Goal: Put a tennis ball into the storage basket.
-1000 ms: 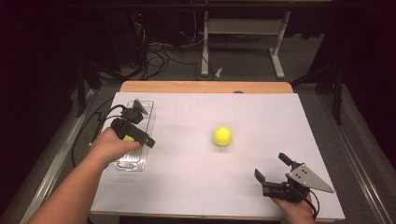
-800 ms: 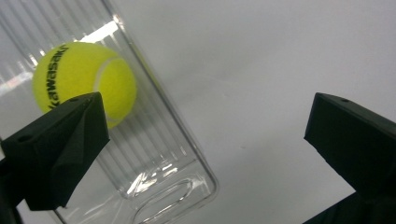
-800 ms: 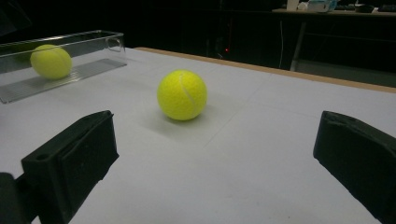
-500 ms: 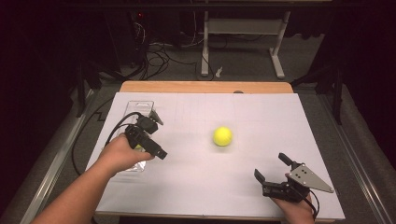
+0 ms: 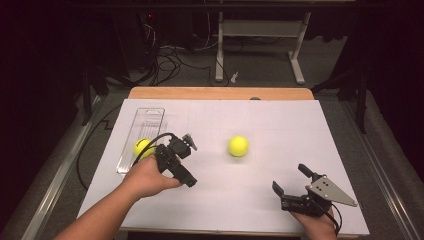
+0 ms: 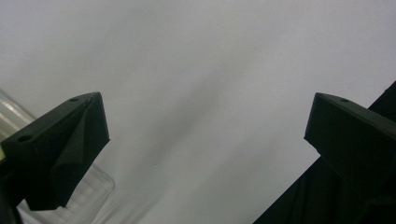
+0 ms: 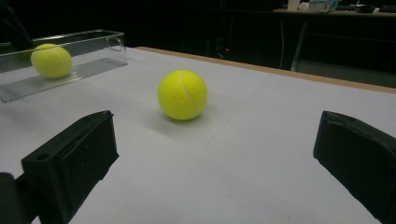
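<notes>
One yellow tennis ball (image 5: 238,146) (image 7: 182,94) lies loose on the white table, near the middle. A second yellow ball (image 5: 140,147) (image 7: 51,60) rests inside the clear plastic tray (image 5: 149,117) (image 7: 95,49) (image 6: 95,189) at the left. My left gripper (image 5: 192,161) (image 6: 205,116) hovers just right of the tray, open, with bare table between its jaws. My right gripper (image 5: 291,179) (image 7: 215,135) sits near the front right edge, open and empty. It points at the loose ball, which lies well ahead of its jaws.
The white sheet (image 5: 280,125) covers a wooden table (image 5: 220,93) whose far edge shows. Beyond it are a dark floor, cables (image 5: 170,55) and a white stand's legs (image 5: 260,35). A metal rail (image 5: 55,180) runs along the left side.
My left gripper has moved right and toward the person, off the tray, and the ball in the tray has come into sight. The right gripper and the loose ball have stayed put.
</notes>
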### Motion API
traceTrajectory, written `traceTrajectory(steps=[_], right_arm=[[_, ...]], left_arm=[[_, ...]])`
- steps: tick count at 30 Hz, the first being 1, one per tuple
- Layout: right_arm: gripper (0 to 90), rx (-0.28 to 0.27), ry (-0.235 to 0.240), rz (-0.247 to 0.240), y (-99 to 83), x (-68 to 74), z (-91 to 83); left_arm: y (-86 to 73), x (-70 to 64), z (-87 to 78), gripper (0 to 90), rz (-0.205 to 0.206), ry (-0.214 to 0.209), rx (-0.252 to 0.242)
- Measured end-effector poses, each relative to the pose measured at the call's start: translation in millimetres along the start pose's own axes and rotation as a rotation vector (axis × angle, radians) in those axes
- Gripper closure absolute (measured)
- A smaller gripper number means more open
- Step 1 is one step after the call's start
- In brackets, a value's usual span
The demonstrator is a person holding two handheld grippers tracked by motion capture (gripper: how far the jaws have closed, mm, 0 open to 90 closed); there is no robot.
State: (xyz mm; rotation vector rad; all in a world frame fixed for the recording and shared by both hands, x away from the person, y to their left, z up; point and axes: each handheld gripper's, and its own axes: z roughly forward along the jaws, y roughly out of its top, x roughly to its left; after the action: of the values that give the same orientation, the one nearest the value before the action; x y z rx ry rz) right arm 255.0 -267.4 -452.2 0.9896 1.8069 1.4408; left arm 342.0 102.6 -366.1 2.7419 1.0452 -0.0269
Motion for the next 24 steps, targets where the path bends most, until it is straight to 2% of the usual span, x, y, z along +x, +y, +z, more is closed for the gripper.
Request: traceTrajectory(steps=[2,7,12,15,20,24], right_arm=[[0.1,0.0,0.001,-0.002,-0.1,-0.1,0.2],[0.1,0.001,0.001,-0.002,0.0,0.2,0.3],[0.1,0.003,0.003,-0.002,-0.2,0.7,0.7],[0.1,0.003,0.004,-0.002,0.0,1.1,1.2],[0.1,-0.008,0.007,0.015,1.3,1.5,3.9],[0.1,-0.01,0.005,0.014,2.7,1.7,7.4]], left_arm=[[0.3,-3.1,4.2,1.1,0.01,0.008,0.009],[-0.1,-4.0,11.0,1.0,0.012,-0.015,0.009],[-0.9,-2.3,9.8,0.9,0.008,-0.021,0.008],[-2.2,-1.0,8.3,0.9,-0.006,-0.027,-0.015],[-4.2,1.6,5.4,0.7,0.0,-0.041,-0.002],[-5.4,4.3,3.6,0.7,-0.013,-0.046,-0.014]])
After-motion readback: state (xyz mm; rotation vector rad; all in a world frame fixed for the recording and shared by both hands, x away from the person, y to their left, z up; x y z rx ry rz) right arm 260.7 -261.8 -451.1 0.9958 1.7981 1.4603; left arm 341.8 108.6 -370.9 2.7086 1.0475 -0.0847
